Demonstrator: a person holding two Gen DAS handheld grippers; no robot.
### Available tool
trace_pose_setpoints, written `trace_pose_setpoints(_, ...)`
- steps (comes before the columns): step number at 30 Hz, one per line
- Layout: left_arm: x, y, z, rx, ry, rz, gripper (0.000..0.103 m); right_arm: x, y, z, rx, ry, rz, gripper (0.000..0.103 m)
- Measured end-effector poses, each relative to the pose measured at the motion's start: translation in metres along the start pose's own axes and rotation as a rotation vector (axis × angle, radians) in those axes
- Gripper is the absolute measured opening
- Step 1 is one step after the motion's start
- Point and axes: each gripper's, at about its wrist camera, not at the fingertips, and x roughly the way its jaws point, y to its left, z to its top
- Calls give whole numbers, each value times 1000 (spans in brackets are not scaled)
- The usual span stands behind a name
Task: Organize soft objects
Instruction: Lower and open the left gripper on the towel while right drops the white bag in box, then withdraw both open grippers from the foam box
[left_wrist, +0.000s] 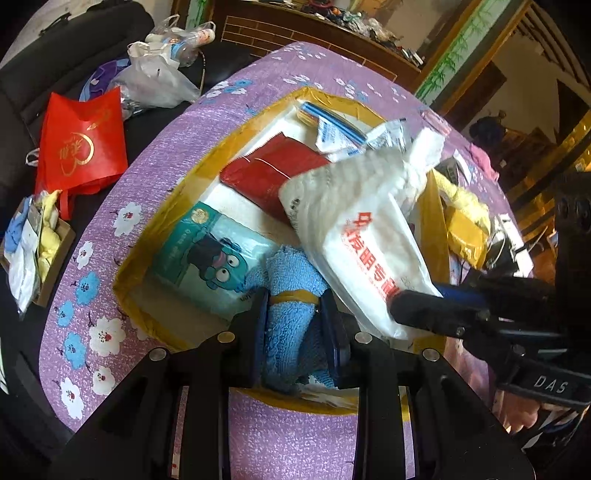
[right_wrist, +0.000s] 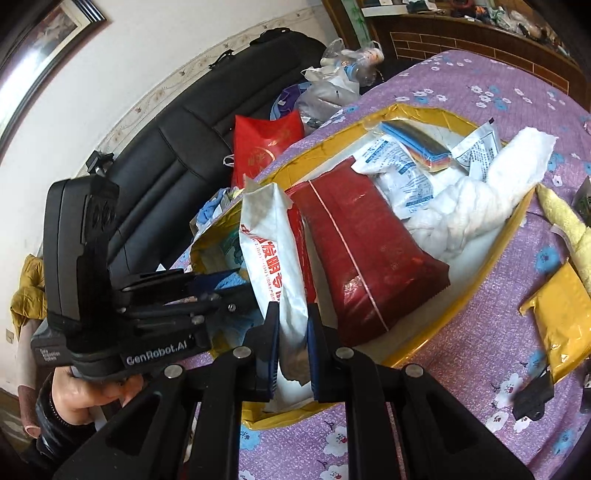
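Note:
A yellow-taped box sits on the purple floral table. My left gripper is shut on a rolled blue towel inside the box's near end. My right gripper is shut on the end of a white tissue pack with red print, held tilted over the box; the pack also shows in the left wrist view. In the box lie a dark red packet, a teal cartoon tissue pack, white wipe sachets and a twisted white cloth.
A yellow towel and a yellow mailer lie on the table right of the box. A red bag, plastic bags and a small carton of cloths sit on the black sofa beyond the table.

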Motion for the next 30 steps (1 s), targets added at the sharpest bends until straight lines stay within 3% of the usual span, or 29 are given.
trace_pose_setpoints(8,1,-9,-2,22,18,39,28,-4,-2,0,-3,-10,-7,13)
trace_pose_setpoints(10,1,-10,-1,17,14,52,33,-6,-3,0,2,-18,-8,14)
trace_pose_setpoints(11,1,-11,-2,21,10,59,43,-7,-5,1,5,-22,-12,14)
trace_pose_setpoints(13,0,-14,-1,29,2,75,59,-10,-7,0,12,-36,-16,31)
trace_pose_setpoints(14,0,-16,-1,34,1,89,71,-12,-8,-1,18,-44,-17,45)
trace_pose_setpoints(15,0,-16,-1,35,0,93,75,-15,-10,-1,27,-57,-13,51)
trace_pose_setpoints(30,-14,-37,-7,81,-43,148,75,-57,-13,-9,-8,-168,-57,56)
